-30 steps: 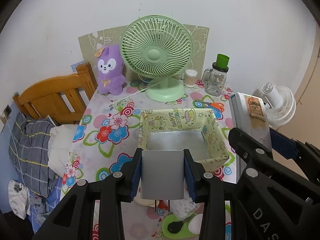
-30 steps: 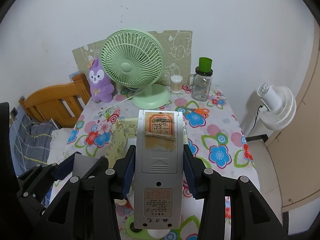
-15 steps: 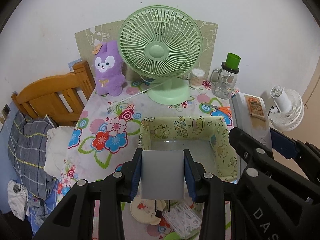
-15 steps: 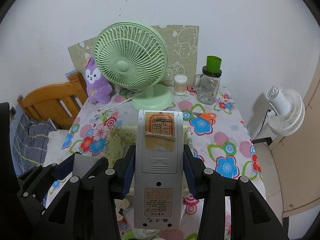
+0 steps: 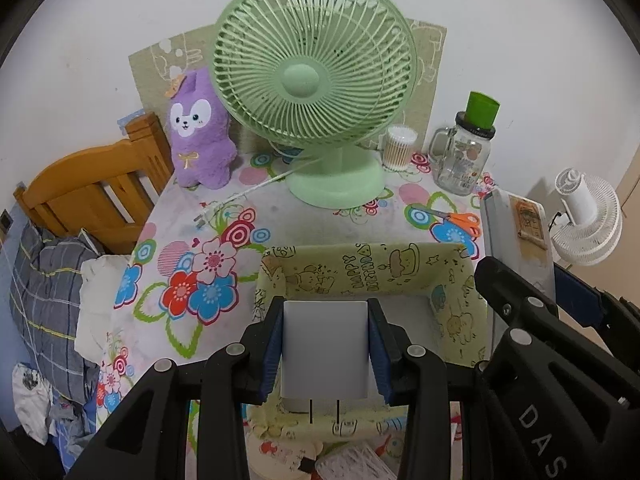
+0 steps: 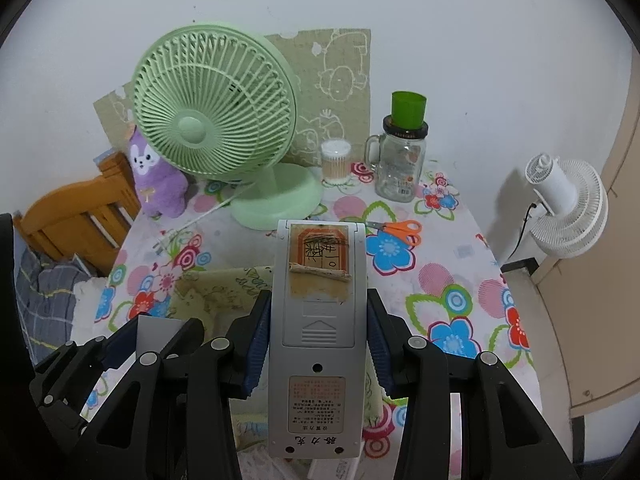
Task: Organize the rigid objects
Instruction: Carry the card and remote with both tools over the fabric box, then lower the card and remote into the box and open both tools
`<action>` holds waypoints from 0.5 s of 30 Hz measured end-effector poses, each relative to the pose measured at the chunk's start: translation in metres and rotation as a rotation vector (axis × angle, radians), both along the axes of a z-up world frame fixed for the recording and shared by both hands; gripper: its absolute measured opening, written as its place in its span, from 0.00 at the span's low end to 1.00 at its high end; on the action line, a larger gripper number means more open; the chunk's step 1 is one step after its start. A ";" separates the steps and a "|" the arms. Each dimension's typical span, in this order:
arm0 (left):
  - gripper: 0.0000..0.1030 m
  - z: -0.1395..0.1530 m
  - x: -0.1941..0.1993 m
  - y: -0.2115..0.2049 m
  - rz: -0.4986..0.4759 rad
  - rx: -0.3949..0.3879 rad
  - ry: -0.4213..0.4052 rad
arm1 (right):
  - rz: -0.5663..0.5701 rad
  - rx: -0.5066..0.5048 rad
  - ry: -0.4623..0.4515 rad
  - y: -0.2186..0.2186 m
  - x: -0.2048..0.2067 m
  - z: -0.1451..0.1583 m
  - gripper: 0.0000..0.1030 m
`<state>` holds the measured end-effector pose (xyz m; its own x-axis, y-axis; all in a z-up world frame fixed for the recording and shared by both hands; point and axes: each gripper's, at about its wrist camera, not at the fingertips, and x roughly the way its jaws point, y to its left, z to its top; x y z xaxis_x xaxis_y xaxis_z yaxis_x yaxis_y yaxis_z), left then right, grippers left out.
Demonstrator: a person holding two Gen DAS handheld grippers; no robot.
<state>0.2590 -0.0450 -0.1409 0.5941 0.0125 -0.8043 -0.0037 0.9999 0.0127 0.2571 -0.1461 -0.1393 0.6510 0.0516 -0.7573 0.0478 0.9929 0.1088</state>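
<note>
My left gripper is shut on a white plug adapter with two prongs pointing down, held over the near part of a pale yellow cartoon-print fabric box. My right gripper is shut on a grey remote control, back side up with a torn brown sticker, held above the same box. In the left wrist view the remote rises at the box's right side. The left gripper's adapter shows at lower left in the right wrist view.
On the flowered tablecloth stand a green desk fan, a purple plush, a cotton-swab jar and a glass mug jar with green lid. Orange scissors lie behind the remote. A wooden headboard is left, a white fan right.
Both grippers have moved forward and down toward the table with their objects held. The box, once ahead of the adapter, now lies under it; the fan looms larger.
</note>
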 end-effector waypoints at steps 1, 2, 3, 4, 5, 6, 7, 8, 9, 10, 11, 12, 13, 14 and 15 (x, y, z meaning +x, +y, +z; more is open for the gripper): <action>0.38 -0.003 0.003 0.000 0.000 0.001 0.008 | 0.000 0.001 0.006 0.000 0.003 -0.003 0.46; 0.38 -0.006 0.005 0.000 -0.001 0.002 0.015 | 0.001 0.004 0.013 0.000 0.006 -0.006 0.46; 0.38 -0.009 0.007 0.000 -0.002 0.003 0.021 | 0.004 0.008 0.019 0.000 0.009 -0.010 0.46; 0.38 -0.011 0.008 0.001 0.000 0.004 0.025 | 0.004 0.011 0.025 0.000 0.011 -0.012 0.46; 0.38 -0.015 0.011 0.001 -0.001 0.005 0.034 | 0.006 0.013 0.032 0.000 0.014 -0.016 0.46; 0.38 -0.018 0.013 0.001 -0.002 0.003 0.042 | 0.007 0.013 0.040 0.001 0.017 -0.020 0.46; 0.38 -0.022 0.015 0.001 -0.001 0.001 0.050 | 0.006 0.014 0.047 0.001 0.019 -0.024 0.46; 0.38 -0.027 0.017 0.000 -0.004 -0.002 0.064 | 0.008 0.014 0.055 0.001 0.021 -0.027 0.46; 0.38 -0.030 0.020 0.001 -0.006 -0.004 0.076 | 0.009 0.012 0.064 0.001 0.022 -0.031 0.46; 0.38 -0.034 0.021 0.001 -0.003 -0.006 0.084 | 0.009 0.011 0.075 0.001 0.025 -0.035 0.46; 0.38 -0.039 0.023 0.000 -0.001 -0.009 0.096 | 0.008 0.011 0.087 0.001 0.027 -0.039 0.46; 0.38 -0.043 0.025 0.000 -0.002 -0.011 0.106 | 0.008 0.012 0.096 0.001 0.029 -0.043 0.46; 0.38 -0.047 0.027 0.000 0.001 -0.010 0.116 | 0.006 0.013 0.104 0.000 0.030 -0.047 0.46; 0.38 -0.049 0.028 0.000 0.003 -0.006 0.121 | 0.001 0.016 0.112 0.000 0.032 -0.052 0.46; 0.38 -0.052 0.030 -0.001 0.003 0.002 0.124 | -0.001 0.018 0.120 -0.001 0.034 -0.055 0.46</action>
